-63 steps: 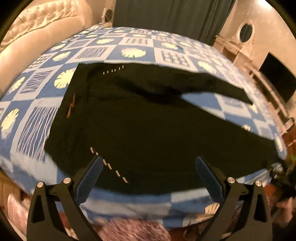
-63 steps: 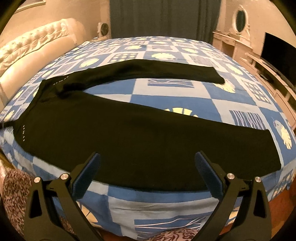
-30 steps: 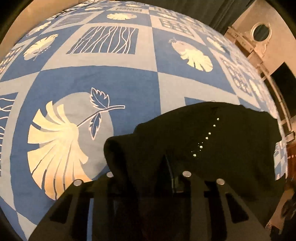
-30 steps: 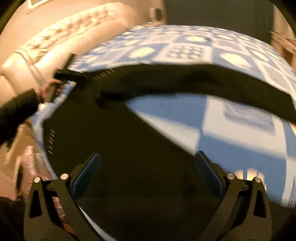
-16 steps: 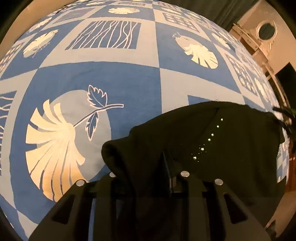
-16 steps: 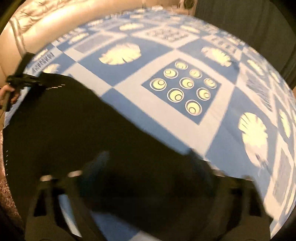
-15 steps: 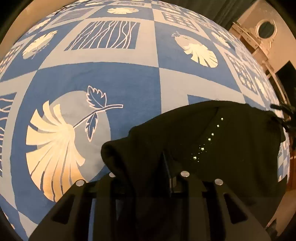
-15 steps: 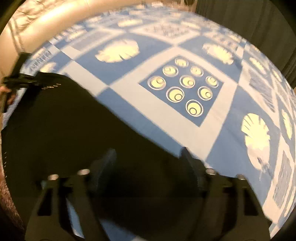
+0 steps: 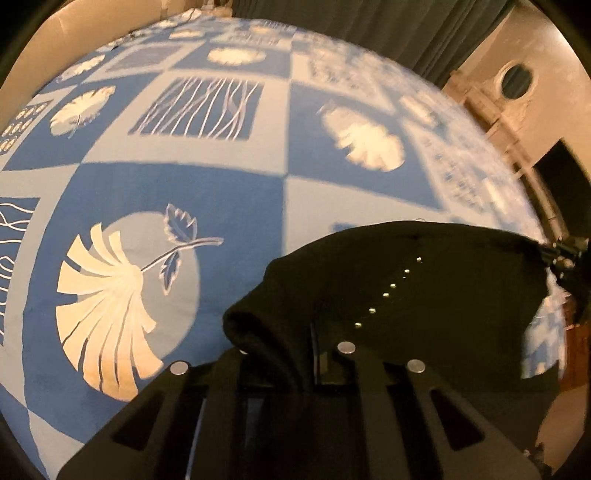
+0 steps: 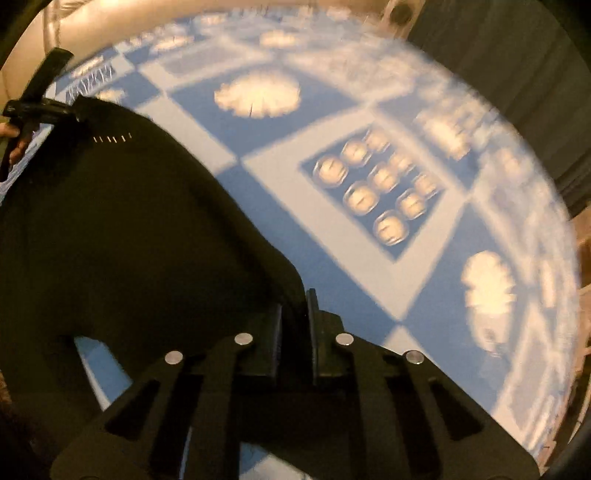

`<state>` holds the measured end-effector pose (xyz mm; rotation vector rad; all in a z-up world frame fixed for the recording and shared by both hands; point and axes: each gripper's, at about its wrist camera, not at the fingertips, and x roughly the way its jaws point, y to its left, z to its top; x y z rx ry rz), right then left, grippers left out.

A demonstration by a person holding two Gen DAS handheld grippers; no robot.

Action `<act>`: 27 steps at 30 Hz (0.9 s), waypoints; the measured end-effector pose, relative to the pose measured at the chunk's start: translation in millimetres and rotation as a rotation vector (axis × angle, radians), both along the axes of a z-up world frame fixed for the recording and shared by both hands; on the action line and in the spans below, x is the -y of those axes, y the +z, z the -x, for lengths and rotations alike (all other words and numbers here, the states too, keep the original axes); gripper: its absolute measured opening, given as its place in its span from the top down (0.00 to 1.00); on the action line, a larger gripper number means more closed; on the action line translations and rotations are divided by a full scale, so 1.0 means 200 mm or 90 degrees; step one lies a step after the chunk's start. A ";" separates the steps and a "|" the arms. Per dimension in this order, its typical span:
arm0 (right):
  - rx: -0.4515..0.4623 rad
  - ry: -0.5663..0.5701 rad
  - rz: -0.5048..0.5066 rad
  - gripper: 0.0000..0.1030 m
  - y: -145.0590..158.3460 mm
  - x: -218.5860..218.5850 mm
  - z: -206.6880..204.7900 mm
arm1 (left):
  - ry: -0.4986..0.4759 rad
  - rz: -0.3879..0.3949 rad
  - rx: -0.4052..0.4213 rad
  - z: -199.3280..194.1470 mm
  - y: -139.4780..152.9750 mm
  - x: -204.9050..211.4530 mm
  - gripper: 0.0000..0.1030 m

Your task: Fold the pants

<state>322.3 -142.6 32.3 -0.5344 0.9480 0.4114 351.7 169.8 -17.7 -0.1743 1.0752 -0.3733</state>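
Black pants (image 9: 424,295) lie on a blue and white patterned bedspread (image 9: 184,184). My left gripper (image 9: 308,350) has a bunched corner of the cloth between its fingers; its jaws are closing tight and the pads press on the fabric beside a row of pale studs (image 9: 388,291). In the right wrist view the pants (image 10: 129,229) spread to the left, and my right gripper (image 10: 295,325) is closing its jaws on the cloth's edge, pads pinching it. The left gripper (image 10: 48,110), held by a hand (image 10: 14,144), grips the pants' far corner. The right gripper (image 9: 565,254) shows at the opposite corner.
The bedspread (image 10: 351,240) stretches far beyond the pants. A cream padded headboard (image 10: 110,22) runs along one side and a dark curtain (image 9: 369,29) hangs behind. A pale dresser with a round mirror (image 9: 517,77) and a dark screen (image 9: 561,173) stand at the right.
My right gripper swung across the bed to the pants' edge and went from wide open to pinched on the cloth. The left gripper kept its hold and lifted its corner a little.
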 end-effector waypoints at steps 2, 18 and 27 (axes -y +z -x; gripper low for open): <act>0.057 -0.006 0.001 0.89 0.10 0.01 0.15 | -0.010 0.030 0.032 0.08 0.10 -0.01 0.90; 0.059 -0.094 -0.053 0.81 -0.31 -0.03 1.43 | -0.012 0.066 -0.013 1.04 -0.01 -0.12 0.70; -0.099 -0.288 -0.507 0.37 -0.30 0.22 1.50 | 0.185 0.227 -0.067 1.35 -0.12 -0.40 0.26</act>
